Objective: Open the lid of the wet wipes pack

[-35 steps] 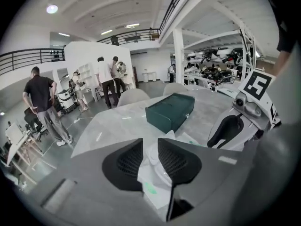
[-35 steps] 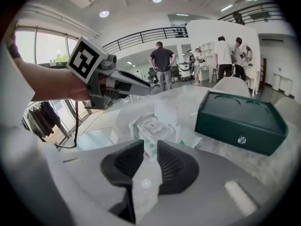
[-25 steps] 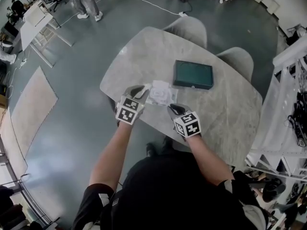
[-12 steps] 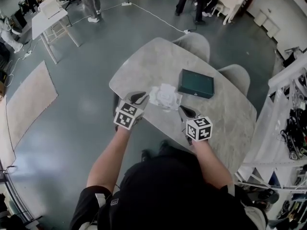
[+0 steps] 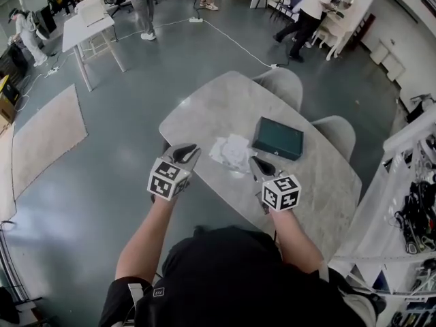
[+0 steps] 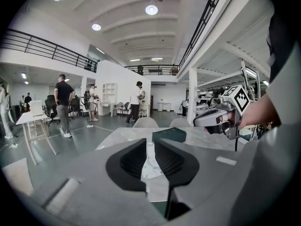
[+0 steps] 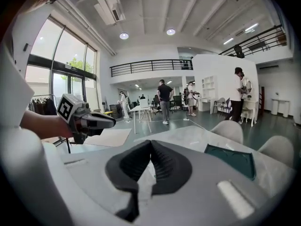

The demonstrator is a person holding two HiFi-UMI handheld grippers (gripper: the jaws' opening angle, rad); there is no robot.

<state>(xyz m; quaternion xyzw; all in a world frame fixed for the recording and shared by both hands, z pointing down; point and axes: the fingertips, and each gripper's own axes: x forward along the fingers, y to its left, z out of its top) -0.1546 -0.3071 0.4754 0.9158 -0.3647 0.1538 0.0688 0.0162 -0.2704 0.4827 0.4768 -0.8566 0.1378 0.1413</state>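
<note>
You're between grips. Your left gripper [image 5: 185, 154] has its fingers just closing, a slit apart and empty. Your right gripper [image 5: 261, 166] is clenched on nothing. The wet wipes pack [image 5: 231, 152] lies on the desk [image 5: 218, 104] just beyond both. Next, I'd lower to it for the lid, which is too small to make out.

The wet wipes pack [image 5: 231, 152] shows too small in the head view to tell whether it lies open.

Left gripper [image 5: 187, 151] closing, empty; right gripper [image 5: 257, 161] shut, empty.
</note>
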